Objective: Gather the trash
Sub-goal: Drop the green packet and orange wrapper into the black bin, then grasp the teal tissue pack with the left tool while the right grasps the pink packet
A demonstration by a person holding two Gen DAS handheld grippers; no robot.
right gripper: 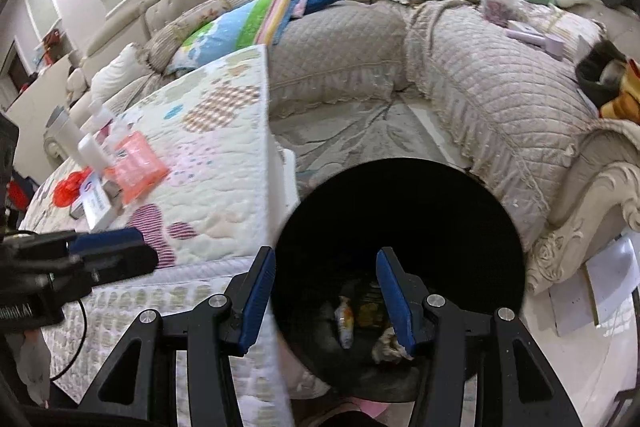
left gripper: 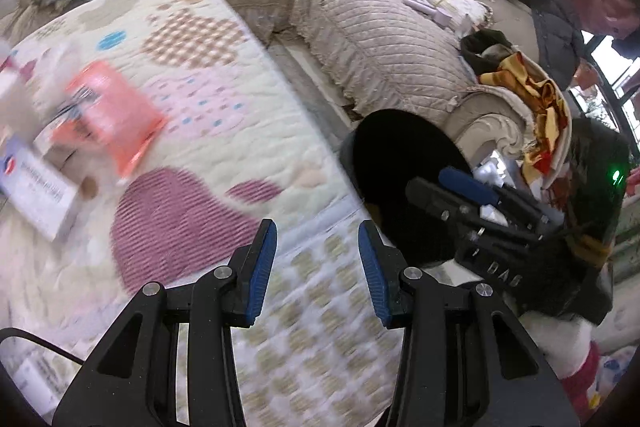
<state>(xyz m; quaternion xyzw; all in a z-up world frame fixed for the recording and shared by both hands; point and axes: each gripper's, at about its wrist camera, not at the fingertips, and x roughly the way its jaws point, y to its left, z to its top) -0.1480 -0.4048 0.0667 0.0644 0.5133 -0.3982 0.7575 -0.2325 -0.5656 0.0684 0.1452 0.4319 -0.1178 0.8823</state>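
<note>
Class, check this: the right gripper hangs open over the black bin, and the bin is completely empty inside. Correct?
Not quite. The right gripper does hang open over the black bin, but the bin is not empty: the right wrist view shows a wrapper and crumpled scraps at its bottom.

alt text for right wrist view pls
Open right hand-held gripper hovers over a black bin with wrappers at the bottom. Left of it, a quilted table holds an orange packet; a sofa sits behind.
</note>
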